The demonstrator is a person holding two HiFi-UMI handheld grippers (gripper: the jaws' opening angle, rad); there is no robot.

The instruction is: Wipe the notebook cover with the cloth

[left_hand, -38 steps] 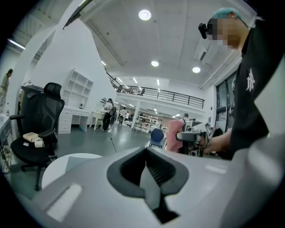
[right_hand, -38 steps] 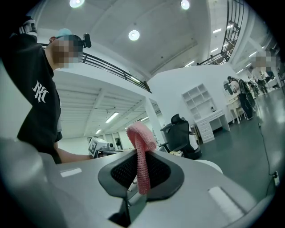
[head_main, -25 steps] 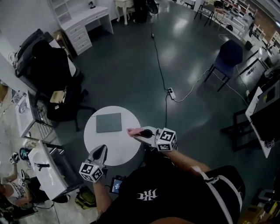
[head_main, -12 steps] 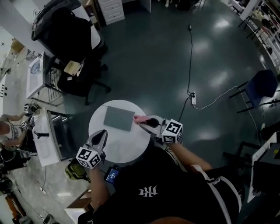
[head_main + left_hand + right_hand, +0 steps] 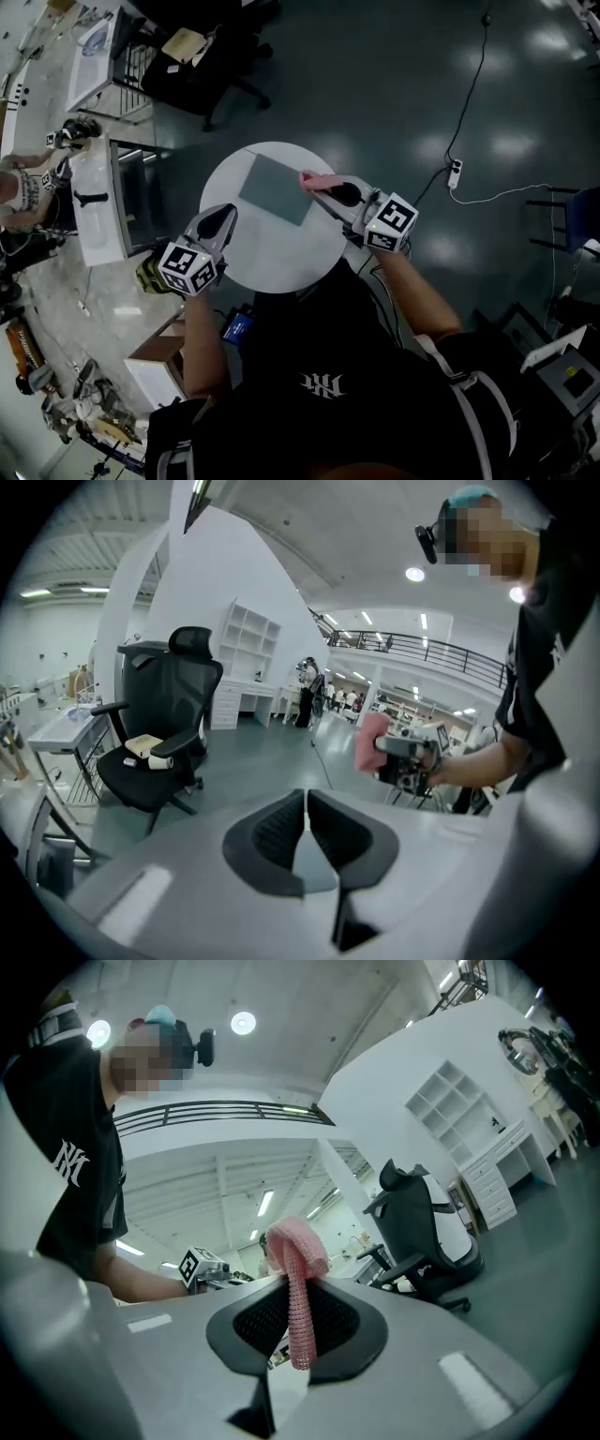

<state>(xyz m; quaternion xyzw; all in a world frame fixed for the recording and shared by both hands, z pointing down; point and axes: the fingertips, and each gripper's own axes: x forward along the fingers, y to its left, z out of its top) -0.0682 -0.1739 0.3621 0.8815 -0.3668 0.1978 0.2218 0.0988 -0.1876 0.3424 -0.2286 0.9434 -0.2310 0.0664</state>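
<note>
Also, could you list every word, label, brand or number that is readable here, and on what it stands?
"NY", interlocked white letters, as far as they can be read: on the person's black shirt.
Notebook: no print can be made out on its cover.
Everything else: too small or blurred to read.

Pink, grey and white.
The cloth [image 5: 317, 178] was pink knit, the notebook [image 5: 275, 189] slate grey, the counter [image 5: 272, 258] white; left tongs [image 5: 228, 215] and right tongs [image 5: 316, 188] bore black-and-white square markers.
</note>
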